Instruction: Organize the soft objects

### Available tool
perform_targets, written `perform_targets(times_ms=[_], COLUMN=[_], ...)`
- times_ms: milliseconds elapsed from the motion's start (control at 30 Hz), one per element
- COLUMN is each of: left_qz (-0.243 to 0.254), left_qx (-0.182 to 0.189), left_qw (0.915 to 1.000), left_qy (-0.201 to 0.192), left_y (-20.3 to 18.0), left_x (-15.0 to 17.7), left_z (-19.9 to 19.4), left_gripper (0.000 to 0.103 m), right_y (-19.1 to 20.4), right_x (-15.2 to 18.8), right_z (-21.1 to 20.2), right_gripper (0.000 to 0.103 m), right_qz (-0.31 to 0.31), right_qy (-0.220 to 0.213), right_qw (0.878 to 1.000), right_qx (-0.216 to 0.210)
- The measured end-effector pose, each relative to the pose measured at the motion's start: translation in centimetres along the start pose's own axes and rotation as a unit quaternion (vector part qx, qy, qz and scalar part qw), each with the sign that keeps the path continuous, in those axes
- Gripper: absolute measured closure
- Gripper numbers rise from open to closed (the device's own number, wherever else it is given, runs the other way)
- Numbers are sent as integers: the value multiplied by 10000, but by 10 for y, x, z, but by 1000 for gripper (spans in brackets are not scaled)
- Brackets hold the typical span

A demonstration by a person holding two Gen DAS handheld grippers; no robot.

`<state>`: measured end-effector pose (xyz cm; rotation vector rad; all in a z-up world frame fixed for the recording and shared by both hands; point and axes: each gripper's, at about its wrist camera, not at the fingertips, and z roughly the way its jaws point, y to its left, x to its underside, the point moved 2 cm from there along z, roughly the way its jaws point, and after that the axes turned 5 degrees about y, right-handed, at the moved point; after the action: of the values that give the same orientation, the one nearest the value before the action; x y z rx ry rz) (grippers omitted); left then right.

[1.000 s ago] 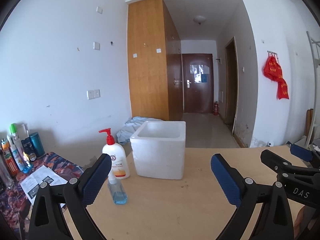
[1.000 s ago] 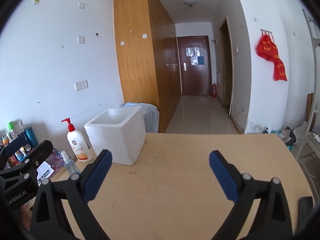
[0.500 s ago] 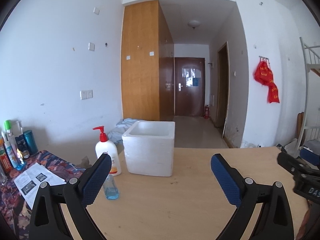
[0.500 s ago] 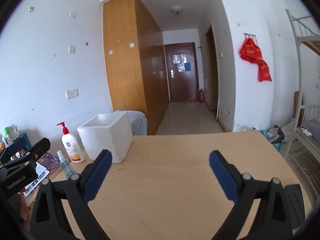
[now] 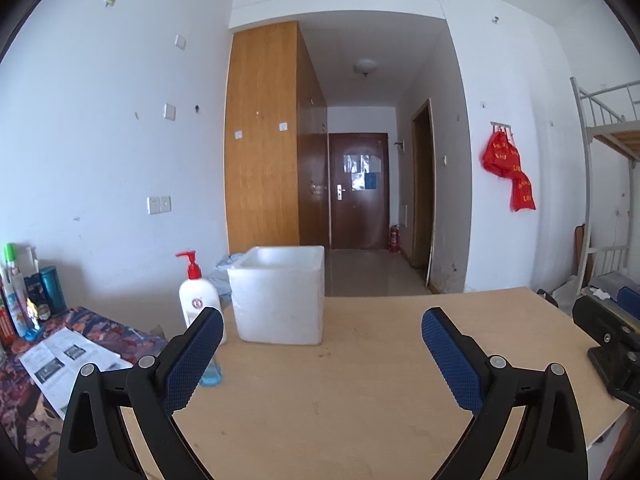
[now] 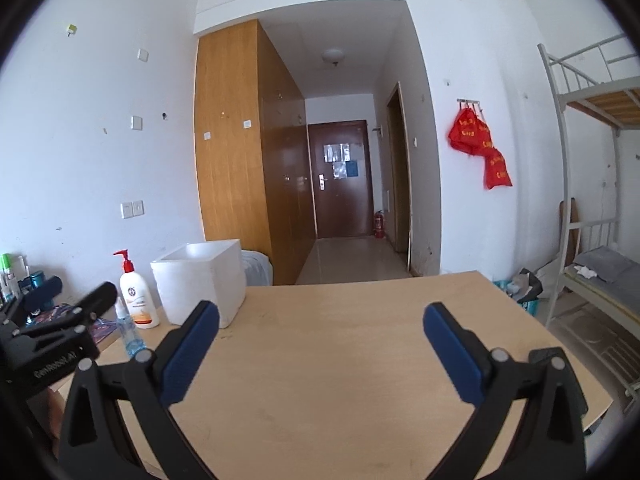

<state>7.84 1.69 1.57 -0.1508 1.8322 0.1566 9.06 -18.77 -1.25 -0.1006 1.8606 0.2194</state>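
A white foam box (image 5: 280, 296) stands open-topped at the far left of the wooden table (image 5: 360, 380); it also shows in the right wrist view (image 6: 200, 284). No soft object shows on the table. My left gripper (image 5: 322, 328) is open and empty, held above the table's near part. My right gripper (image 6: 320, 320) is open and empty, to the right of the left one. The left gripper shows at the left edge of the right wrist view (image 6: 60, 312); the right gripper's body shows at the right edge of the left wrist view (image 5: 608, 332).
A white pump bottle with a red top (image 5: 198, 300) and a small blue spray bottle (image 5: 210, 372) stand left of the box. A side table with bottles (image 5: 24, 300) and a leaflet (image 5: 64, 356) is at the left. A bunk bed (image 6: 592, 272) stands at the right.
Both grippers have drawn back and risen from the table; the box and bottles look smaller and farther. Both stay open.
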Motion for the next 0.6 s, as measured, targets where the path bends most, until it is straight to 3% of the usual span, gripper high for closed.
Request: perform_targets(times_ms=[367, 600], left_qz=[-105, -159], left_qx=[80, 100], left_qw=[9997, 9997], left_qy=[219, 154], left_y=[2, 5], left_x=[19, 19], left_z=[8, 5], left_gripper=[3, 3], right_y=[-7, -3], right_x=[12, 15], right_z=[8, 6], right_gripper=[0, 0], right_qz=[134, 91], right_qy=[105, 107], right_qw=[9998, 9999], right_qx=[53, 18])
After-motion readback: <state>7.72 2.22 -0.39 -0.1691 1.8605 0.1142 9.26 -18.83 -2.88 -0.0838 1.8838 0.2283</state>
